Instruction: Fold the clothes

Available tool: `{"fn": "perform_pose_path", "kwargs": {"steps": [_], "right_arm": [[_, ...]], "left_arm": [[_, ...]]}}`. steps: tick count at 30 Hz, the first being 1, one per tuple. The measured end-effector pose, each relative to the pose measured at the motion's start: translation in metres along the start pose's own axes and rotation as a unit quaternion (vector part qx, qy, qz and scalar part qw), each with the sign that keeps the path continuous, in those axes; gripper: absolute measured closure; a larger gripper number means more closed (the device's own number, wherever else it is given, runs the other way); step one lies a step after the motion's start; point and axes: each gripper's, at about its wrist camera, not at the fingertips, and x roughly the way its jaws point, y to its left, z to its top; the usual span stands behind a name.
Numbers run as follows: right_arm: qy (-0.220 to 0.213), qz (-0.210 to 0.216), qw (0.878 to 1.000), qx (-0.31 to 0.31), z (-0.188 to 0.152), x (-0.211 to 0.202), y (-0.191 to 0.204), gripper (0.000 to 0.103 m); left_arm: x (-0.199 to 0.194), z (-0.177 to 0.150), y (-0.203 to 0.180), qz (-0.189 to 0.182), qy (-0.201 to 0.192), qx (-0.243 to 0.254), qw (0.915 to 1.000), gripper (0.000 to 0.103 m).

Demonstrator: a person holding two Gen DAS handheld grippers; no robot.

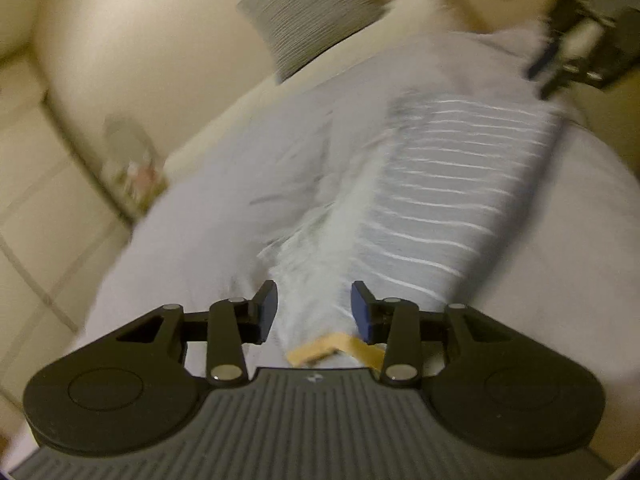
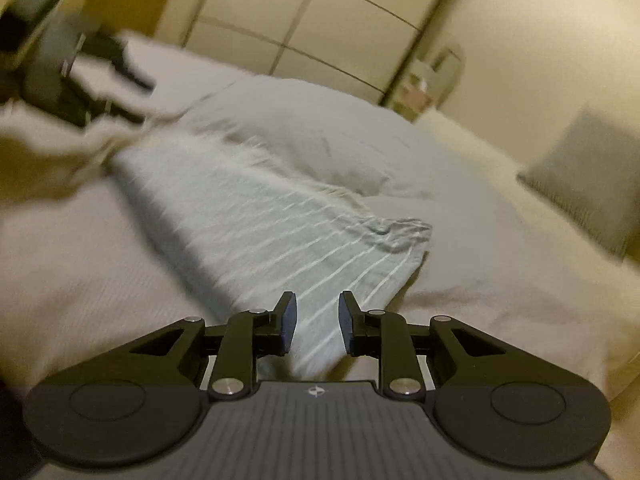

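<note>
The left gripper [image 1: 314, 306] and right gripper [image 2: 313, 322], fingers parted, each straddled the striped garment [image 2: 256, 224] on the bed [image 2: 500, 272]; only the left wrist view showed a tan tag [image 1: 320, 350] between its fingers.

place: home bedroom
bed: pale bedspread [image 2: 100, 248], white pillow [image 2: 304, 132], grey cushion [image 1: 296, 16]
walls: cream, panelled wardrobe doors [image 2: 320, 20] seen behind

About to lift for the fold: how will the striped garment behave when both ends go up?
Probably floppy: the striped garment already bunches into wrinkles at one edge. Likely light, being thin. It may sag between the left gripper and right gripper, both with fabric between their fingers.
</note>
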Motion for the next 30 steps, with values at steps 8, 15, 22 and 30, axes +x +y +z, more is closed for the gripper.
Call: {"fn": "perform_pose_path", "kwargs": {"steps": [8,15,22,30], "right_arm": [[0.031,-0.025,0.996,-0.076,-0.009,0.017,0.033,0.079],[0.054,-0.046,0.983,-0.172,-0.016,0.032,0.051,0.080],[0.060,-0.064,0.976,-0.201,-0.016,0.039,0.051,0.103],[0.070,-0.064,0.976,-0.194,-0.029,0.043,0.057,0.103]], "left_arm": [[0.016,-0.009,-0.051,0.001,0.024,0.165,0.9859,0.086],[0.029,-0.019,-0.060,0.005,0.023,0.204,0.9787,0.087],[0.024,-0.024,-0.060,0.010,0.022,0.201,0.9792,0.095],[0.020,-0.032,-0.063,0.006,0.031,0.197,0.9799,0.096]]}}
